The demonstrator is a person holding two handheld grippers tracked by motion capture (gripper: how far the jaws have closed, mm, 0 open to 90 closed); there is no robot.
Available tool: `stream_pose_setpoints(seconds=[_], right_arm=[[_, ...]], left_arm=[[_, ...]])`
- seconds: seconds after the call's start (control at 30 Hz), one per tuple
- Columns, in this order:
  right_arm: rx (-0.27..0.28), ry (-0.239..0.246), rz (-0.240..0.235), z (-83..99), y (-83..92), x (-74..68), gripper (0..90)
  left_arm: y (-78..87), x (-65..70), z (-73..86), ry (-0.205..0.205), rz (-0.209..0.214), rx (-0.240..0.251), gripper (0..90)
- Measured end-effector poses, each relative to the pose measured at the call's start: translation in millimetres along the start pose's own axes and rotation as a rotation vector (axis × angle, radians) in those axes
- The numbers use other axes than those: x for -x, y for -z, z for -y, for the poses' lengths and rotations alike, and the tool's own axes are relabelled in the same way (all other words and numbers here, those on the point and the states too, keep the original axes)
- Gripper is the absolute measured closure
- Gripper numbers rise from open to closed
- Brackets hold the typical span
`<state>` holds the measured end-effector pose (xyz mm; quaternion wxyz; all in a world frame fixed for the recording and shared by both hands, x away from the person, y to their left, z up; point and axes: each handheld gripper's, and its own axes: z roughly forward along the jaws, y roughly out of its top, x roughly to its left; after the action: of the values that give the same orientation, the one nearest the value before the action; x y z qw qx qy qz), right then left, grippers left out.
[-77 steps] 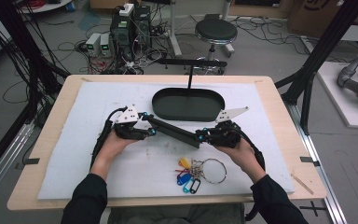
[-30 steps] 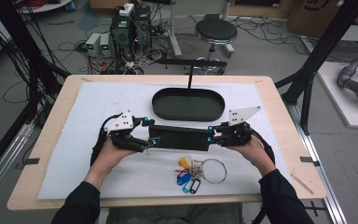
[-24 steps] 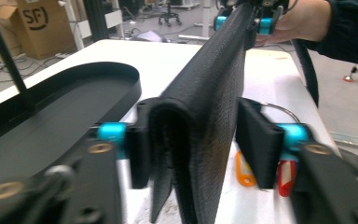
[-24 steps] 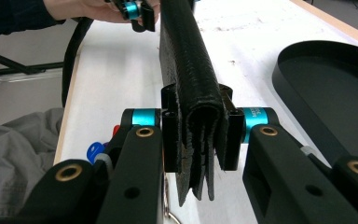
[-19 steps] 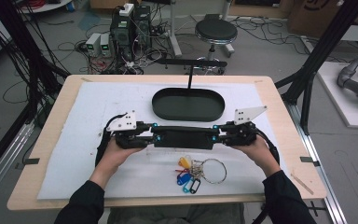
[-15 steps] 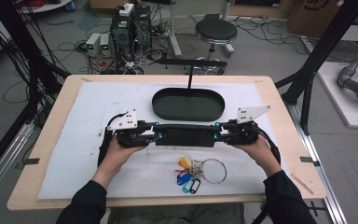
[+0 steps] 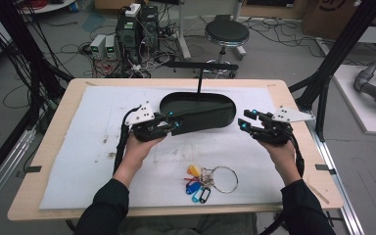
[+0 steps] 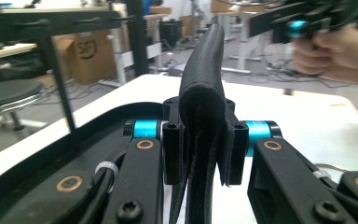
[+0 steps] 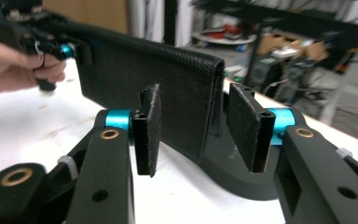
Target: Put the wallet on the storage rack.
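Your left gripper (image 7: 176, 126) is clamped on the wallet's (image 7: 203, 119) left end, its length running toward your right gripper (image 7: 243, 120), whose fingers have just let go.

Black leather wallet (image 7: 203, 119) (folded shut) held on edge above the table.

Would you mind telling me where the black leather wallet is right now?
In the high view the black leather wallet sits mid-table, clamped at one end by the left gripper, just in front of the black oval tray.
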<state>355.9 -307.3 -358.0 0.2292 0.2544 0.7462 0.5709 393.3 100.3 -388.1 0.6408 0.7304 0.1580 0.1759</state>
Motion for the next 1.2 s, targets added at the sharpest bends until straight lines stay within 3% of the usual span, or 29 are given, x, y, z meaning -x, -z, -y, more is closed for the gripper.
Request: stream_pose_setpoints(seconds=[0.07, 0.1, 0.3, 0.47, 0.6, 0.77, 1.2], right_arm=[[0.017, -0.017, 0.051, 0.3, 5.1, 2.8, 54.0], [0.036, -0.031, 0.100, 1.7, 10.0, 4.8, 53.3], [0.046, -0.058, 0.148, 7.3, 18.7, 11.5, 53.2], [0.052, -0.056, 0.151, 9.0, 20.1, 13.1, 54.7], [0.048, -0.051, 0.146, 8.9, 18.6, 11.6, 54.8], [0.044, -0.049, 0.149, 9.6, 16.9, 10.9, 54.6], [0.049, -0.056, 0.158, 11.3, 19.0, 12.6, 54.8]], left_arm=[[-4.0, -6.1, -0.2, 0.005, -0.028, 0.001, 74.6], [-5.6, -9.4, -0.6, 0.010, -0.039, -0.003, 74.6], [-16.9, -27.0, -1.1, 0.020, -0.088, -0.007, 74.6], [-32.4, -40.8, 2.4, 0.037, -0.102, -0.010, 74.6], [-47.3, -49.2, 6.0, 0.031, -0.116, -0.044, 74.6], [-67.3, -59.9, 18.6, 0.047, -0.131, -0.057, 74.6], [-75.5, -70.3, 40.2, 0.078, -0.163, -0.080, 74.3]])
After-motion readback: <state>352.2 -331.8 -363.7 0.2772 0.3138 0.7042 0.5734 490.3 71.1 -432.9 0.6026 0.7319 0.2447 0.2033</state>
